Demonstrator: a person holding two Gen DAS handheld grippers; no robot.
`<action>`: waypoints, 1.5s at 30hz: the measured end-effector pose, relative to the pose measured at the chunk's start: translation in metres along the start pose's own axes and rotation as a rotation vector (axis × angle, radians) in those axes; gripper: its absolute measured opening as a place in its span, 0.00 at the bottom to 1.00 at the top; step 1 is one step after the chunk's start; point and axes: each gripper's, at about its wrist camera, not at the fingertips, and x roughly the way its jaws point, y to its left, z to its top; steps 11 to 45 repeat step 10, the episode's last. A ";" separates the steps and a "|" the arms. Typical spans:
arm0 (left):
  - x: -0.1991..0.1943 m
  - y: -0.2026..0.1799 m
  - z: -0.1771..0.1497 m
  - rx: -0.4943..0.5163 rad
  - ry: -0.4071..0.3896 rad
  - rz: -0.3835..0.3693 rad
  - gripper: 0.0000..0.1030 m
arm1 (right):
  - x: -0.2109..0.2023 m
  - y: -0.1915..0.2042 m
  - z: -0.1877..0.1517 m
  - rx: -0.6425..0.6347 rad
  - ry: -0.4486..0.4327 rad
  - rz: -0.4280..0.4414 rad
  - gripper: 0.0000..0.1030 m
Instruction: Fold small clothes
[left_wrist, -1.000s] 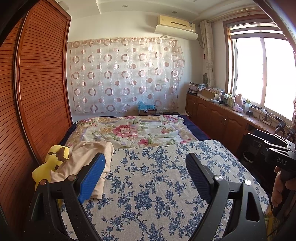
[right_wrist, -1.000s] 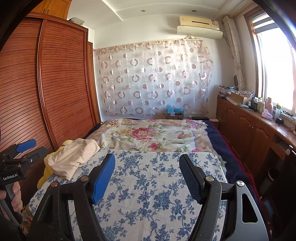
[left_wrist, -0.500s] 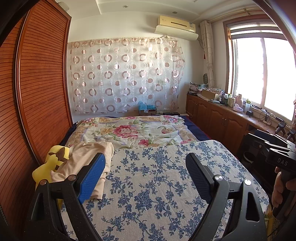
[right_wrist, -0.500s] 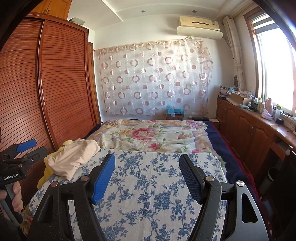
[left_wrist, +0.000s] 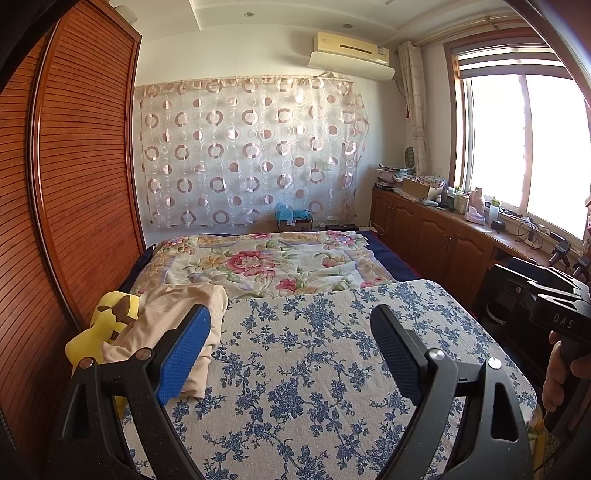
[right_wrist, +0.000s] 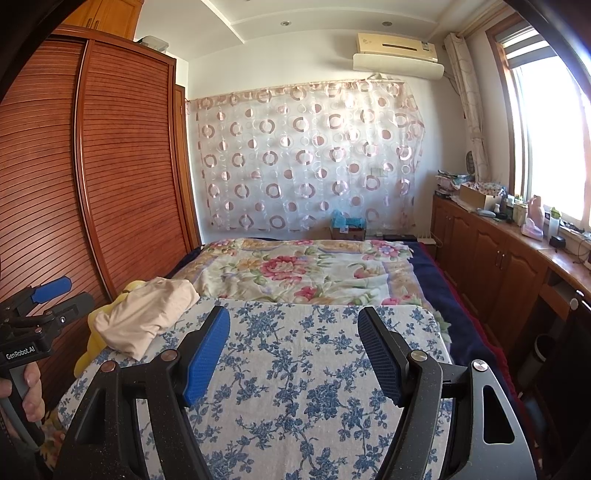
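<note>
A beige garment (left_wrist: 162, 317) lies crumpled at the left edge of the blue-flowered board (left_wrist: 314, 369), on top of a yellow garment (left_wrist: 107, 314). It also shows in the right wrist view (right_wrist: 144, 317). My left gripper (left_wrist: 291, 350) is open and empty, held above the board, its left finger in front of the beige garment. My right gripper (right_wrist: 295, 354) is open and empty above the board (right_wrist: 306, 387), to the right of the garments. The left gripper's body shows at the left edge of the right wrist view (right_wrist: 33, 317).
A wooden slatted wardrobe (left_wrist: 74, 184) stands close on the left. A bed with a flowered quilt (left_wrist: 266, 262) lies beyond the board. Wooden cabinets (left_wrist: 443, 240) with clutter run under the window on the right.
</note>
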 end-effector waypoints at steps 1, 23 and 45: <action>0.000 0.000 0.000 0.000 0.000 0.001 0.86 | 0.000 0.000 0.000 0.000 -0.001 0.000 0.71; -0.002 0.000 0.003 -0.002 0.000 -0.005 0.86 | 0.000 0.001 0.000 -0.001 0.000 -0.001 0.71; -0.002 0.000 0.003 -0.002 0.000 -0.005 0.86 | 0.000 0.001 0.000 -0.001 0.000 -0.001 0.71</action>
